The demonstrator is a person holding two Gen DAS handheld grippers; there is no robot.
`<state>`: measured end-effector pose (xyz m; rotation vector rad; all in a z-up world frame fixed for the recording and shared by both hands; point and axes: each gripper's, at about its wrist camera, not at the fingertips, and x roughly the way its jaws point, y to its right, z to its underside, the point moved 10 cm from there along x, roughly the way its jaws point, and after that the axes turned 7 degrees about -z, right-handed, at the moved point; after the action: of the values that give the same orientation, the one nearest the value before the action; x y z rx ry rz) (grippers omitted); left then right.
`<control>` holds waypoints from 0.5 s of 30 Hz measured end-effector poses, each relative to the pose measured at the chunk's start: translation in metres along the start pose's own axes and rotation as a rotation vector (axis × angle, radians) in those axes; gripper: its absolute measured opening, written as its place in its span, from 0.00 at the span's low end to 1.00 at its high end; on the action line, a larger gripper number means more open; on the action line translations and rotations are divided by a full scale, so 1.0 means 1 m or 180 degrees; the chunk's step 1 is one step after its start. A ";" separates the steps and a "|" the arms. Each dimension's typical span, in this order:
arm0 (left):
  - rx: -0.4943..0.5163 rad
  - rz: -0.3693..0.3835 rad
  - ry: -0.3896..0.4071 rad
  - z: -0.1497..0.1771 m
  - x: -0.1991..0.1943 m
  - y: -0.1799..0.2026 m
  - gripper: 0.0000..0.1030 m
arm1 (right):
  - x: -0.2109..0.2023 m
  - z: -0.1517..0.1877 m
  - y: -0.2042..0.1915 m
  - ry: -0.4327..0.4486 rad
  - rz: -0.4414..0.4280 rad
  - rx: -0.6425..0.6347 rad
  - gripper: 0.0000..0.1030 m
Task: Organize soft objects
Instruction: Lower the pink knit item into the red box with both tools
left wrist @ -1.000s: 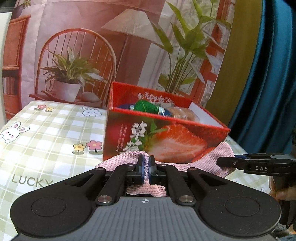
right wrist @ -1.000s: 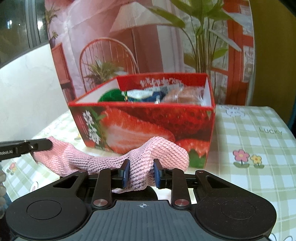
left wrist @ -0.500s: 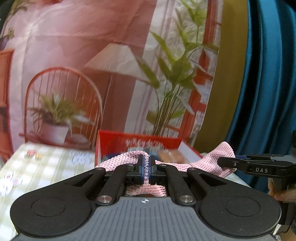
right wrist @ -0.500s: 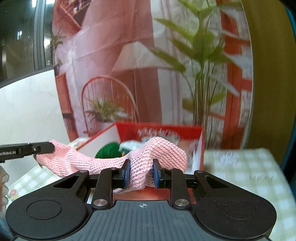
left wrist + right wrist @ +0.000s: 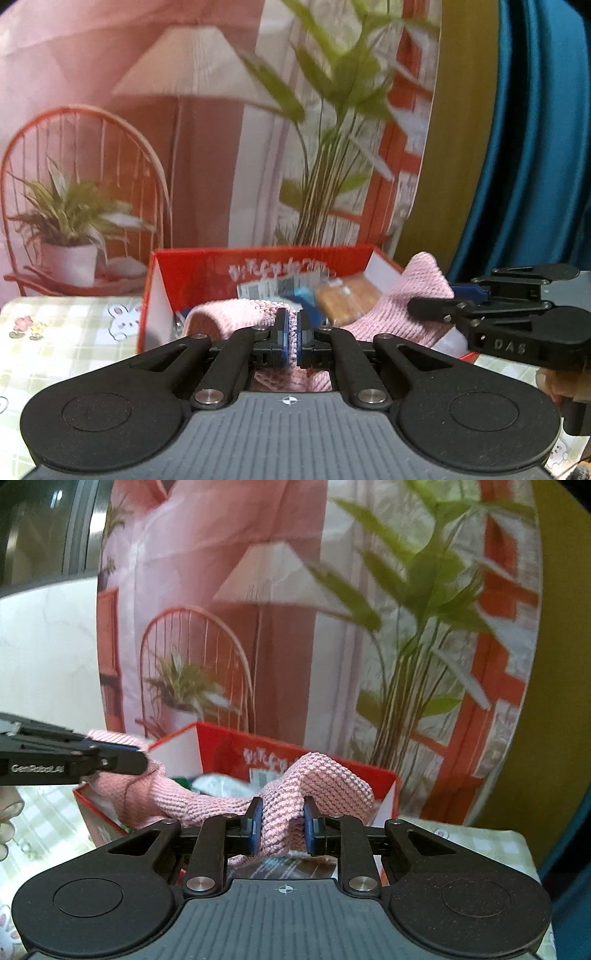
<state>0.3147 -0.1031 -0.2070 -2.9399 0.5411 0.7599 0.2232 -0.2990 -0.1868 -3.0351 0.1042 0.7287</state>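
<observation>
While the left tongs (image 5: pixel 292 341) pinch a thin fold of the pink knitted cloth (image 5: pixel 207 805) between blue pads that nearly touch, the right tongs (image 5: pixel 282 827) clamp a thicker bunch of the same cloth, their jaws standing a little apart with the knit filling the gap between them. In the right wrist view the cloth rises in a hump just above the right tongs and then runs leftward as a loose band to the left tongs, which enter from the left edge of that view. In the left wrist view the cloth lies just ahead of the closed pads and climbs to the right, where a corner sticks up beside the right tongs, whose black body carries pale lettering. So the cloth hangs stretched between the two tongs, held above the open top of the red strawberry-printed box (image 5: pixel 258 264). Inside the box, blurred, lie a package with a white label (image 5: pixel 275 286), something blue, a brownish bun-like thing (image 5: pixel 345 299) and, seen from the right wrist, a patch of green (image 5: pixel 183 781). The box stands on a worktop (image 5: pixel 55 332) covered with a green-checked cloth printed with rabbits and flowers. Behind it hangs a printed backdrop (image 5: pixel 192 122) showing a lamp, a chair and potted plants, with a teal curtain (image 5: pixel 532 147) at the right. Part of a person's hand (image 5: pixel 7 812) shows at the left edge of the right wrist view.
</observation>
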 end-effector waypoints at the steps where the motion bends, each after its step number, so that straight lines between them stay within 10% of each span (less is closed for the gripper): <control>1: 0.0015 -0.0004 -0.0041 0.001 0.005 0.000 0.05 | 0.006 0.005 0.000 -0.0054 -0.0012 0.0012 0.19; 15: 0.0114 0.0018 -0.0537 0.020 0.055 -0.002 0.05 | 0.068 0.047 0.009 -0.0660 -0.0214 0.0416 0.19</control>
<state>0.3513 -0.1159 -0.2513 -2.8081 0.5431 0.9769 0.2621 -0.3109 -0.2593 -2.8064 0.0442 0.9831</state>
